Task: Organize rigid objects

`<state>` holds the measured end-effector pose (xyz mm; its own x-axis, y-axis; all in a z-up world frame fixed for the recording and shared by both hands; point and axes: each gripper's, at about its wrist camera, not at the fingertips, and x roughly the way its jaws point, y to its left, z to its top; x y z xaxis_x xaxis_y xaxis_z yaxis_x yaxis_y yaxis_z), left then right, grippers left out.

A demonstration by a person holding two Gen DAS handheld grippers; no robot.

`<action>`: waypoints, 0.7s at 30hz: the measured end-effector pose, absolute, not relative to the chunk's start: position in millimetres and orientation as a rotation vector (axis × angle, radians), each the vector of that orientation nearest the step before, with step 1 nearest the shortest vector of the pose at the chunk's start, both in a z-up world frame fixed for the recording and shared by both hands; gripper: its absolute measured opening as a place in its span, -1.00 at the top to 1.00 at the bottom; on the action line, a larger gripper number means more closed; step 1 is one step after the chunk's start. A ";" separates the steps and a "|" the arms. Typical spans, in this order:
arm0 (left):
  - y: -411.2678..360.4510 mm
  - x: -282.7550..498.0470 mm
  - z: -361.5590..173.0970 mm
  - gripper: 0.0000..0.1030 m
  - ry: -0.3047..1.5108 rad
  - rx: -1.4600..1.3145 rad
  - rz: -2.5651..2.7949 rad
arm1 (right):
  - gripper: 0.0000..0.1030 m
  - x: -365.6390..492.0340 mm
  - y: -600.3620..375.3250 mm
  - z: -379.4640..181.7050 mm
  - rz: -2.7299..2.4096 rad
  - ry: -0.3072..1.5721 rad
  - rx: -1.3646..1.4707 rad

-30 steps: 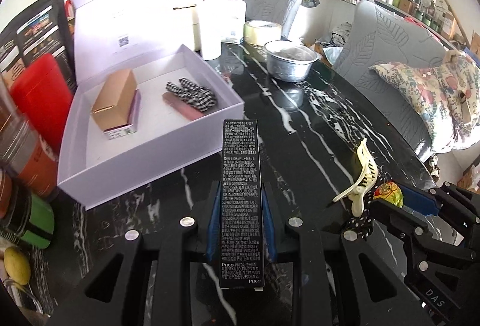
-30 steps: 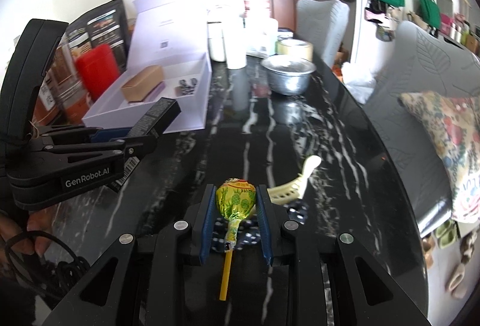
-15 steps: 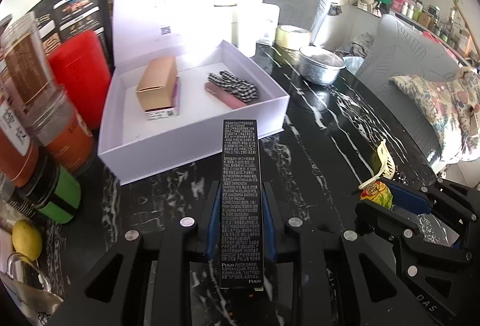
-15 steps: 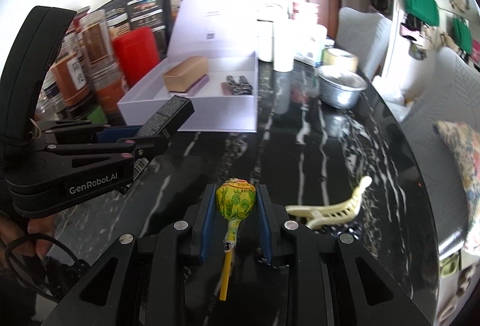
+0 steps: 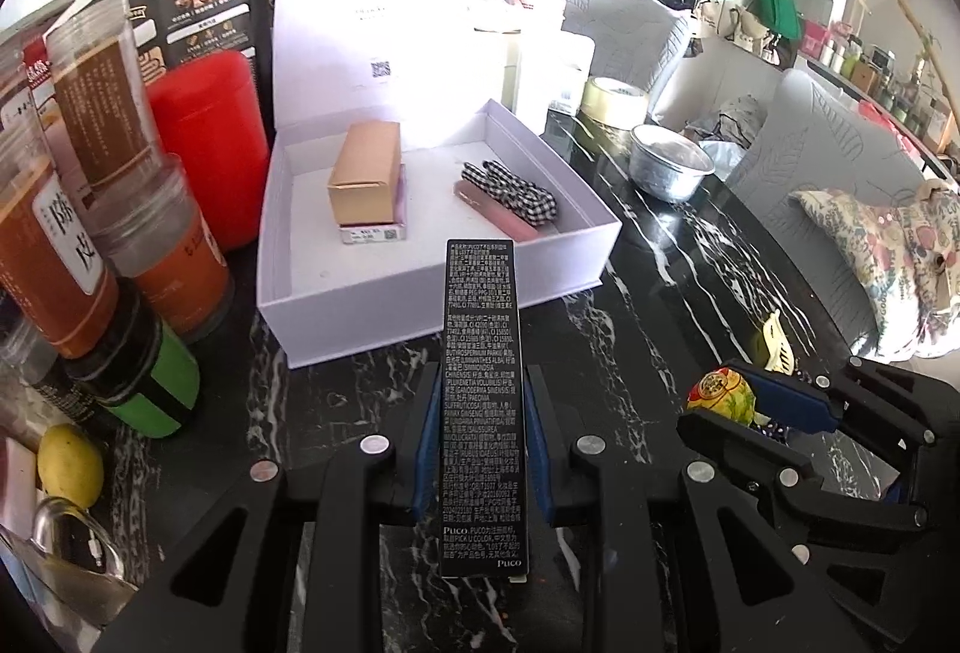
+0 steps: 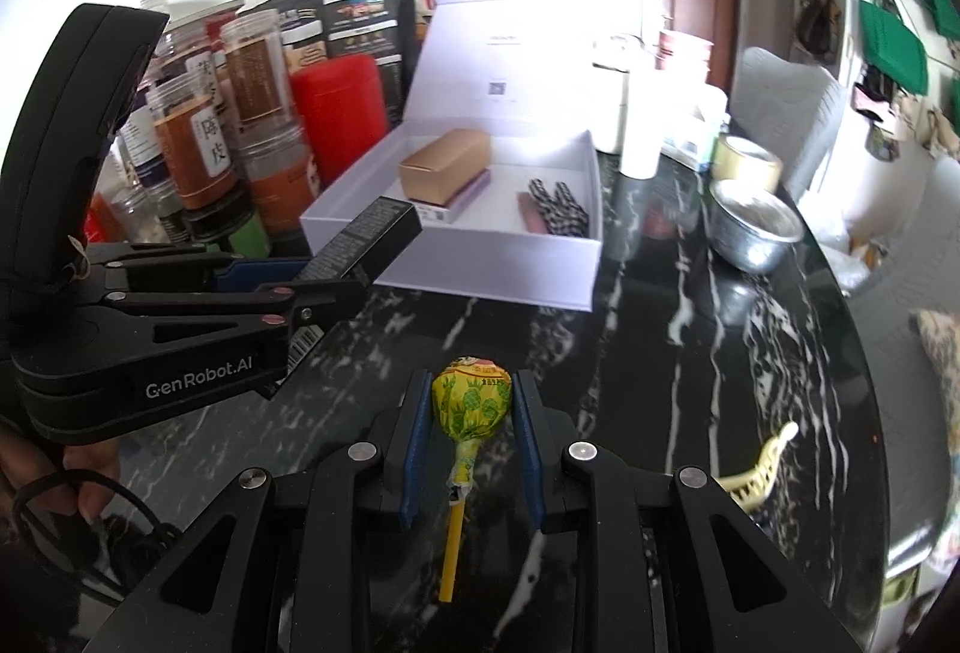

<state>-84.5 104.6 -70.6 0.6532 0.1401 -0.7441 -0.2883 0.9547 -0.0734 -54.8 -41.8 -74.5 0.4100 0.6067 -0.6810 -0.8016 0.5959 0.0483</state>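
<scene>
Both tongs have drawn nearer the white box (image 5: 420, 305), now mid-frame: left tongs (image 5: 480, 431) grip the black carton (image 5: 483, 413), right tongs (image 6: 471, 431) the lollipop (image 6: 471, 401), ready for placing.

Black printed carton (image 5: 485, 401): long, slim, held lengthwise.
Yellow-wrapped lollipop (image 6: 471, 407): stick toward camera.
White open box (image 5: 432, 245): holds gold carton (image 5: 365, 180), checked bow (image 5: 510, 189).
Cream hair claw (image 6: 759, 467): on bench.
</scene>
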 end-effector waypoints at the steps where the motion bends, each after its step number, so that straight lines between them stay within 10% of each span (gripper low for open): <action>1: 105.8 -84.4 -69.7 0.51 0.823 -0.193 0.246 | 0.50 -54.9 -39.8 -73.9 0.906 0.712 -0.312; 21: 130.9 -62.0 -36.2 0.51 0.756 -0.188 0.241 | 0.50 -31.5 -6.1 -47.8 0.954 0.667 -0.304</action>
